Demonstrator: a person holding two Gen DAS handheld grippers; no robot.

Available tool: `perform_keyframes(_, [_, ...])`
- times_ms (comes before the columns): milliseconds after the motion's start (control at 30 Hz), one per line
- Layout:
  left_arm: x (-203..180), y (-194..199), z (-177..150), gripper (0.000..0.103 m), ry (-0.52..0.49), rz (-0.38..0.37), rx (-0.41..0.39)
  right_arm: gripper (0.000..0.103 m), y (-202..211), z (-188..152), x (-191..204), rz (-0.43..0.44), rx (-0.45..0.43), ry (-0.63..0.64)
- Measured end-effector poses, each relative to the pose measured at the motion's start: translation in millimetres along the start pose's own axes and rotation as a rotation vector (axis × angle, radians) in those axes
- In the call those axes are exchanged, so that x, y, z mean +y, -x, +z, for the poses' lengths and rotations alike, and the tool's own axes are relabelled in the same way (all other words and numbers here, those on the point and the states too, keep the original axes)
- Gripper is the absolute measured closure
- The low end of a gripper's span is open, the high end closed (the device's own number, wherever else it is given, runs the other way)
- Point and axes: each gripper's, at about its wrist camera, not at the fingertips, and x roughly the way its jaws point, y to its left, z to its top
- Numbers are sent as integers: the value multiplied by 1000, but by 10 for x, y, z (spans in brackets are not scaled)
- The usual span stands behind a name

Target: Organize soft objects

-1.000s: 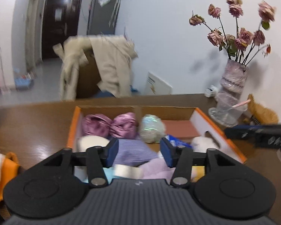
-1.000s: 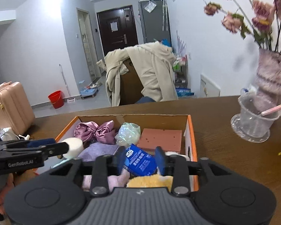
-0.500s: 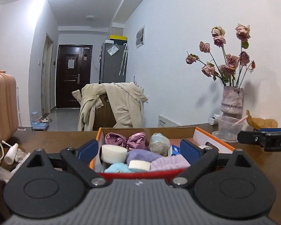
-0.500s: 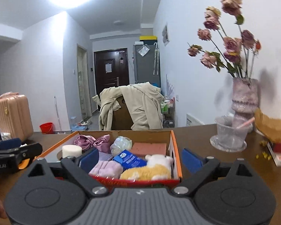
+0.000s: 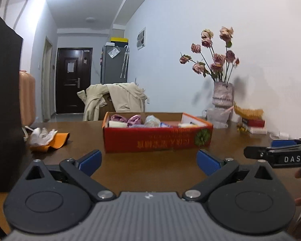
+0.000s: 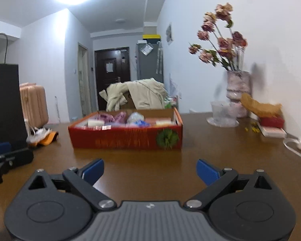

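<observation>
At far left a black paper bag (image 5: 4,100) stands beside a crumpled white-and-orange cloth (image 5: 48,137) (likely the last loose soft item). Your left gripper (image 5: 148,160) hovers empty, fingers spread. The red cardboard box (image 5: 156,139) holds the sorted soft things. Your right gripper (image 6: 150,170) is spread too. Approach the cloth low and pinch its bunched middle.

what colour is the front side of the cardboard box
Red cardboard box front, green emblem; right wrist view.
</observation>
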Motion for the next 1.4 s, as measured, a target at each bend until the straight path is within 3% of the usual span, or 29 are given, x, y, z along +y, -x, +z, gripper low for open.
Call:
perform_keyframes(133, [-62, 284, -190, 0, 7, 1, -4, 0, 374, -333, 151, -32, -45, 34])
perform_keyframes(267, [-63, 433, -305, 0, 5, 7, -38, 0, 462, -461, 270, -12, -73, 14])
perform_keyframes(633, [-10, 489, -272, 0, 33, 22, -76, 0, 451, -466, 352, -26, -76, 24])
perform_keyframes(1400, [-23, 452, -286, 0, 26, 9, -66, 0, 429, -481, 342, -45, -81, 7])
